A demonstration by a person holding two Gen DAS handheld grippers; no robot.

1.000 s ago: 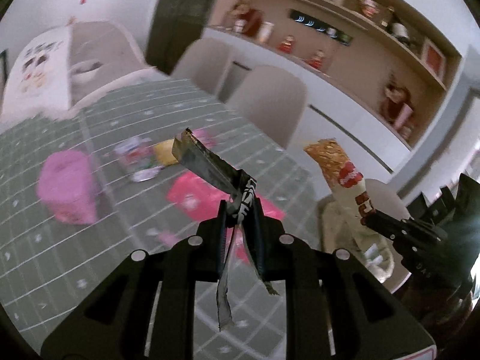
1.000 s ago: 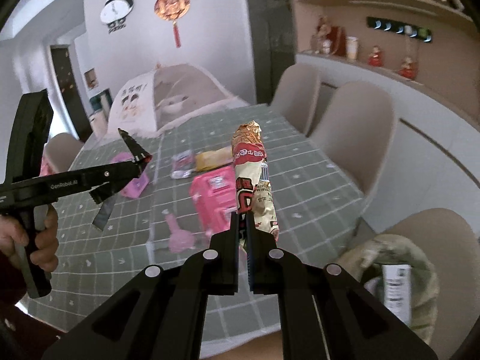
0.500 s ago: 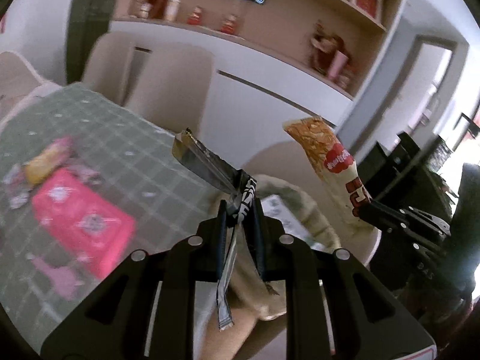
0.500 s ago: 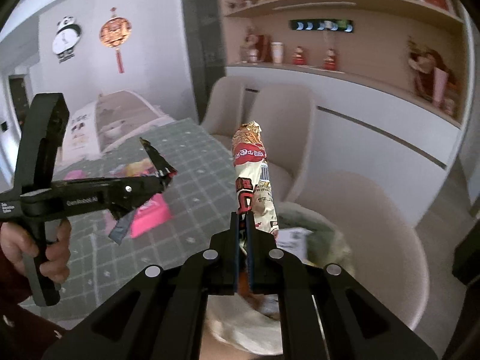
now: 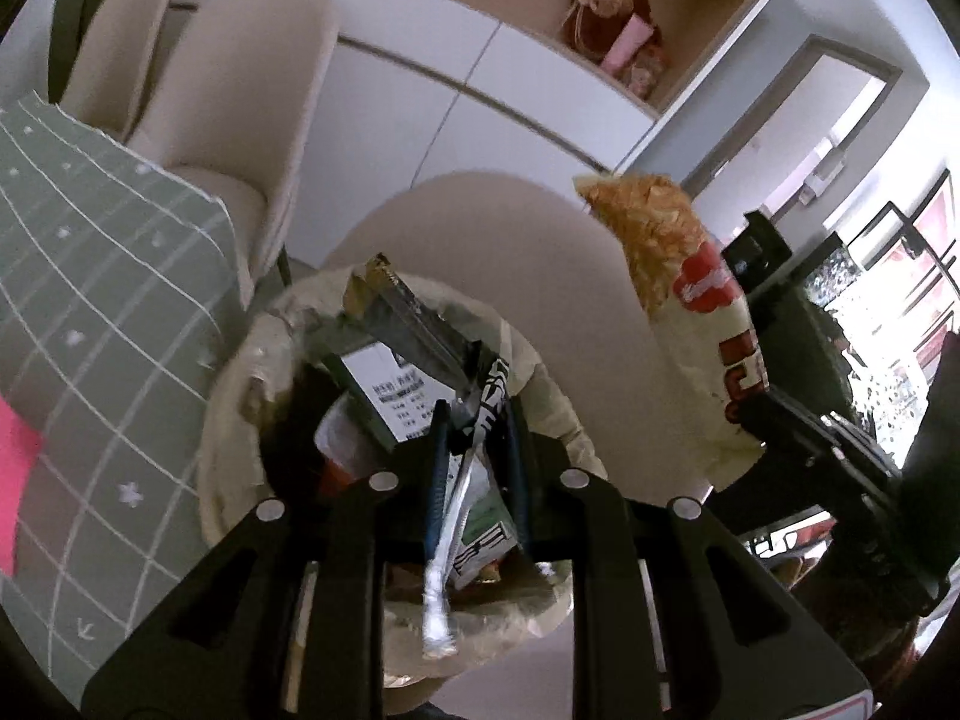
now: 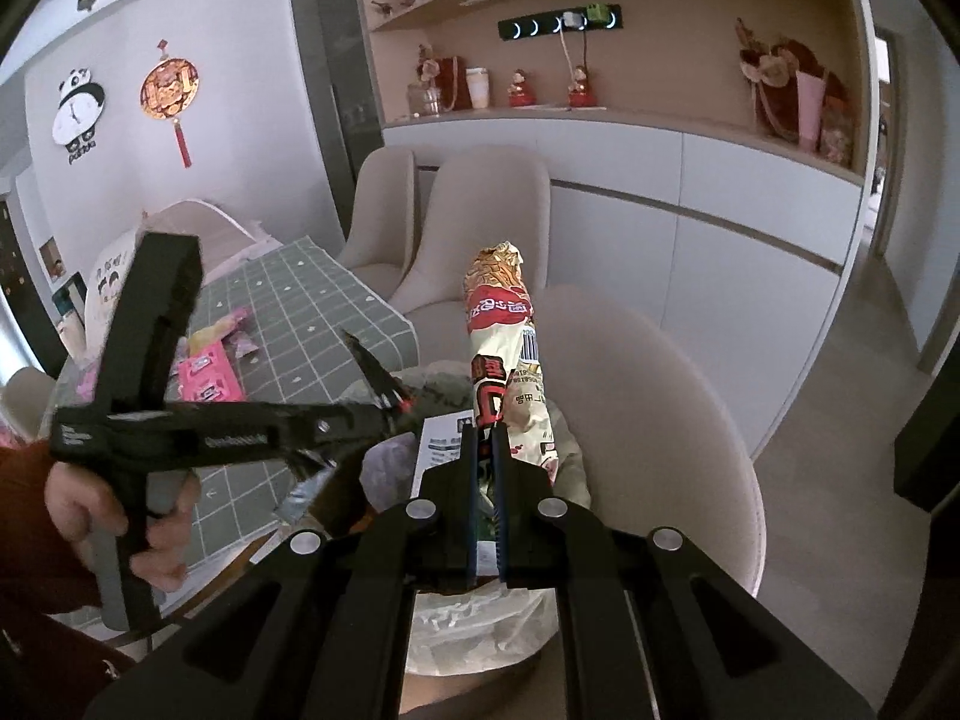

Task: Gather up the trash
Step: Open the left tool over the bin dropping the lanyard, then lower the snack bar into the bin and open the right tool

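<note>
My left gripper is shut on a dark foil wrapper and holds it right above the open trash bag, which has paper and packaging inside. My right gripper is shut on a long white, red and orange snack bag, held upright over the same trash bag. The snack bag also shows in the left wrist view, to the right of the wrapper. The left gripper shows in the right wrist view, with the person's hand on its grip.
The trash bag sits on a beige chair beside the table with the green checked cloth. Pink packets and other wrappers lie on the table. More beige chairs and white cabinets stand behind.
Both grippers have swung away from the table with their wrappers and now hang over the trash bag on the chair. Both stay shut.
</note>
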